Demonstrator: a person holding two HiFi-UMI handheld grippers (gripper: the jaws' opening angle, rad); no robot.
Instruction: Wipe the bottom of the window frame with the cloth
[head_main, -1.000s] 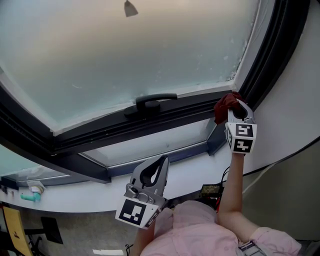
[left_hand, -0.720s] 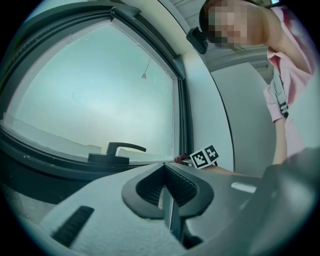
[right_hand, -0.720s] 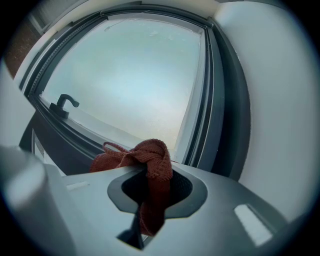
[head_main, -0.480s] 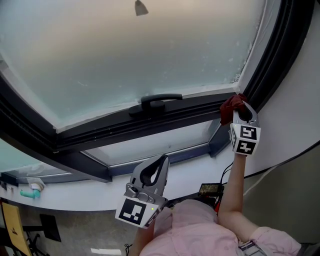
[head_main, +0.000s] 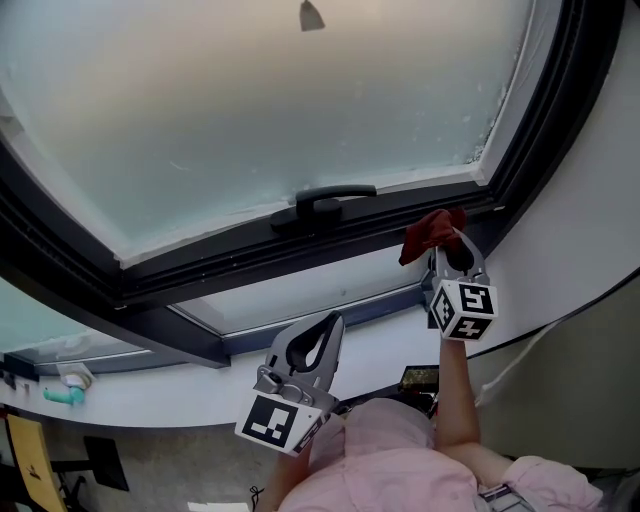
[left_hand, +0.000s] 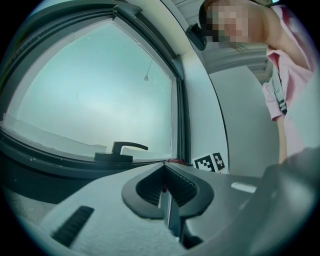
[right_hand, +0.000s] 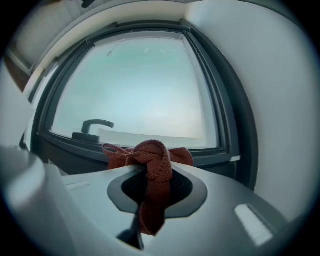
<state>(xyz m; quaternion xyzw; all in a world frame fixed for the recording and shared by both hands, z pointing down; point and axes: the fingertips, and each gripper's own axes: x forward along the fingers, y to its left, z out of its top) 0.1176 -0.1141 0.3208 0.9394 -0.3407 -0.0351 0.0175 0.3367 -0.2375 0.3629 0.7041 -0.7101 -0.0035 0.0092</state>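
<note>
My right hand-held gripper (head_main: 449, 252) is clamped on the red cloth (head_main: 428, 232). Its jaws are closed on the cloth's middle, and the bunched end sticks out past the tips. The cloth is up at the bottom rail of the window frame (head_main: 250, 262), to the right of the handle (head_main: 325, 203) and near the right corner. I cannot tell whether it presses on the rail. My left hand-held gripper (head_main: 322, 335) hangs lower, well apart from the frame, with its jaws together and nothing between them. Frosted glass (head_main: 260, 110) fills the frame above.
</note>
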